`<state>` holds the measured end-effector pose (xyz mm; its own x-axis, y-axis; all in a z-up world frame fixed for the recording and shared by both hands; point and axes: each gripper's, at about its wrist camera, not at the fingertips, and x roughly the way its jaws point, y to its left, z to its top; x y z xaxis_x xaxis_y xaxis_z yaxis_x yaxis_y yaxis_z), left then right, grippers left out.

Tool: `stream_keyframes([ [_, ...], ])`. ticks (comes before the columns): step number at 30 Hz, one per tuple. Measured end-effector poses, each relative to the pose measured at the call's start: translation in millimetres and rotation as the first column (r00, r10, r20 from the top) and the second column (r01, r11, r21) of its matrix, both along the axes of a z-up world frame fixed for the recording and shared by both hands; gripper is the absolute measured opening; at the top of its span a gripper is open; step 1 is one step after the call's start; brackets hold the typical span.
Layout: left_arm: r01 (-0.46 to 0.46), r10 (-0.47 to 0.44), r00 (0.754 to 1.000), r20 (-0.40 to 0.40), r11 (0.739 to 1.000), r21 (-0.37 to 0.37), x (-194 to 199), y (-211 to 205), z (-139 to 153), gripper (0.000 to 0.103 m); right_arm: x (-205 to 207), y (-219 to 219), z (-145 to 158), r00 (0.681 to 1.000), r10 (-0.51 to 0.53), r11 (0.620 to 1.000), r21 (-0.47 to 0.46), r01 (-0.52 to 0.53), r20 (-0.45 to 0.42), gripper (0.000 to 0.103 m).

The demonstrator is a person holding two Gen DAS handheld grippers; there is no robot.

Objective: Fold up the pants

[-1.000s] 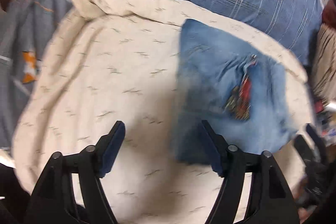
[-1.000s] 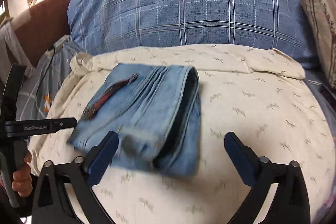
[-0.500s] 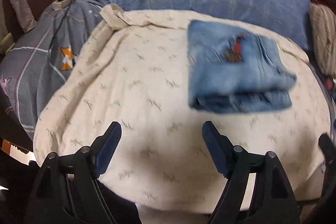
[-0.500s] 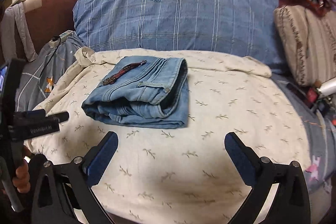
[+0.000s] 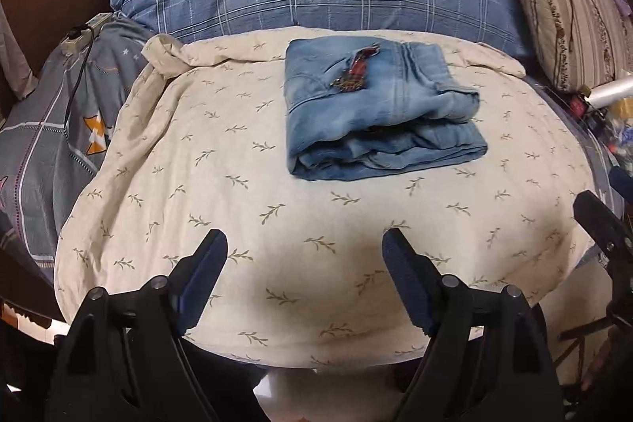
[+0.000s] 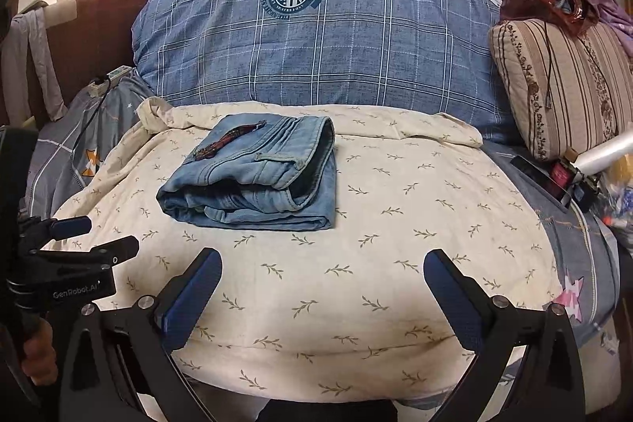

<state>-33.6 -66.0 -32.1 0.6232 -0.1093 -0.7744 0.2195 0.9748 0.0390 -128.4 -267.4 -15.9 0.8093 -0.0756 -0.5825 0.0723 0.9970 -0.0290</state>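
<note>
Left wrist view gives us the jeans (image 5: 379,113) folded into a thick blue square on the cream sheet (image 5: 237,224), toward its far edge and a little right of middle, with a red and dark patch (image 5: 354,70) on the top layer. From the right wrist view we see the same jeans (image 6: 257,176) left of middle, the folded layers facing us and the waistband opening to the right.

Our left gripper (image 5: 304,256) hangs over the near part of the sheet, its jaws well apart with only bare cloth between them, clear of the jeans. Our right gripper (image 6: 322,271) is likewise spread wide over the sheet (image 6: 395,263), holding nothing, and its frame shows at the right edge of the left view.

Behind the sheet leans a blue plaid pillow (image 6: 316,38), and a striped cushion (image 6: 561,86) sits to the right. A hand (image 6: 37,354) grips the left tool's handle at the lower left.
</note>
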Motion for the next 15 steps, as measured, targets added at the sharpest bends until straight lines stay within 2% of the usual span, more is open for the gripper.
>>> stream_keyframes([
  [4,0.025,-0.025,1.000,-0.006,1.000,-0.012,-3,-4,2,0.081,-1,0,0,1.000,-0.008,1.000,-0.003,0.008,-0.005,0.102],
  [9,0.059,-0.059,0.998,-0.001,0.996,-0.065,-8,-6,10,0.081,0,1,-5,1.000,-0.009,1.000,0.005,0.009,-0.022,0.102],
  [15,0.070,-0.068,0.996,0.053,0.997,-0.043,-17,-12,20,0.082,1,1,-7,1.000,-0.006,1.000,-0.007,0.006,-0.028,0.102],
])
